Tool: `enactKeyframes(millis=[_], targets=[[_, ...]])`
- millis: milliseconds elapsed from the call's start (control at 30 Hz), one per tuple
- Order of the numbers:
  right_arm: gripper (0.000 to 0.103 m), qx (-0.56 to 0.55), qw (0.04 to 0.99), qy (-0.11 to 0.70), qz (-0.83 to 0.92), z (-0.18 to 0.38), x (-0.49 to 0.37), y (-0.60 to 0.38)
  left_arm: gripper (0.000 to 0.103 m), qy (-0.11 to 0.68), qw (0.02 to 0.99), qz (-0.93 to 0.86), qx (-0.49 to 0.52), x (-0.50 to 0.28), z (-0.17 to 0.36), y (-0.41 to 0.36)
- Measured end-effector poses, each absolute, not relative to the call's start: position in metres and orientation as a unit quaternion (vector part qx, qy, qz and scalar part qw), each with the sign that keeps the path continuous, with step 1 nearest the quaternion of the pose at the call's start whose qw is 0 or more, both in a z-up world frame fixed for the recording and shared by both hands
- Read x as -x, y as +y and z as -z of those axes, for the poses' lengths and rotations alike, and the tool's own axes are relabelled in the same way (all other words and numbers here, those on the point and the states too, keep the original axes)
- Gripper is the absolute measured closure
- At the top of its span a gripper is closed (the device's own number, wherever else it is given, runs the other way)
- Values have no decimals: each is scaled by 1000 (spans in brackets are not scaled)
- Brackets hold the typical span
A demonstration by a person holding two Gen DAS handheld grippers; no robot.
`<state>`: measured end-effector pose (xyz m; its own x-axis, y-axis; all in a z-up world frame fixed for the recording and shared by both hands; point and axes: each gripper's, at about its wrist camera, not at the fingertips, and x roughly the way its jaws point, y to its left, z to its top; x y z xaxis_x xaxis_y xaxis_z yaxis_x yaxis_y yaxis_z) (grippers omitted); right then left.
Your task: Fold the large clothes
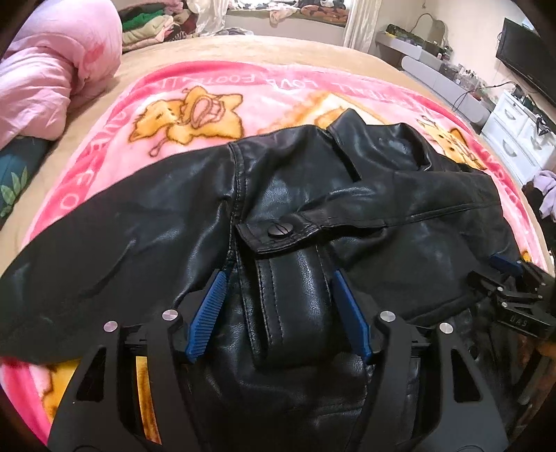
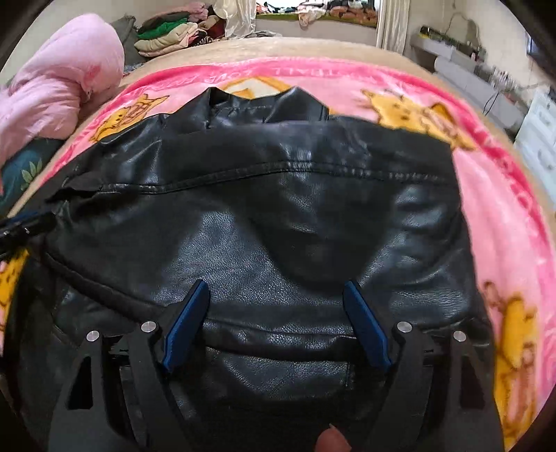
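Note:
A black leather jacket (image 1: pixel 312 180) lies spread on a pink cartoon blanket (image 1: pixel 208 104), collar toward the far side. One sleeve is folded across it. The sleeve's cuff (image 1: pixel 295 295), with a snap tab (image 1: pixel 278 230) above it, lies between the blue pads of my left gripper (image 1: pixel 278 274). That gripper is open; its pads stand beside the cuff without pressing it. In the right wrist view my right gripper (image 2: pixel 276 288) is open just over the jacket's (image 2: pixel 278 215) smooth panel, nothing between its fingers. Each gripper shows at the other view's edge: right gripper (image 1: pixel 514 295), left gripper (image 2: pixel 24 222).
The blanket (image 2: pixel 486 194) covers a beige bed. A bunched pink duvet (image 1: pixel 45 80) sits at the left, with a pile of folded clothes (image 1: pixel 149 24) behind it. White drawers (image 1: pixel 514 128) and a dark screen (image 1: pixel 528 52) stand to the right. A fingertip (image 2: pixel 330 441) shows at the bottom edge.

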<state>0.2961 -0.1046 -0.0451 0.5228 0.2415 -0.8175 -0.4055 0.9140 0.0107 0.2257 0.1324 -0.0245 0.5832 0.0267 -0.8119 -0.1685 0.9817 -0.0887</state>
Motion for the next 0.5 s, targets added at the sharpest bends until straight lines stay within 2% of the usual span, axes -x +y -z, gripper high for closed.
enactKeyframes(millis=[167, 333, 500], targets=[[13, 76, 885, 402, -221, 12, -277, -94, 36, 443, 891, -60, 81, -214, 16, 137], [7, 77, 892, 370, -248, -7, -260, -72, 11, 427, 897, -86, 73, -196, 7, 146], [6, 77, 892, 358, -267, -18, -247, -53, 9, 426, 893, -117, 85, -174, 7, 166]])
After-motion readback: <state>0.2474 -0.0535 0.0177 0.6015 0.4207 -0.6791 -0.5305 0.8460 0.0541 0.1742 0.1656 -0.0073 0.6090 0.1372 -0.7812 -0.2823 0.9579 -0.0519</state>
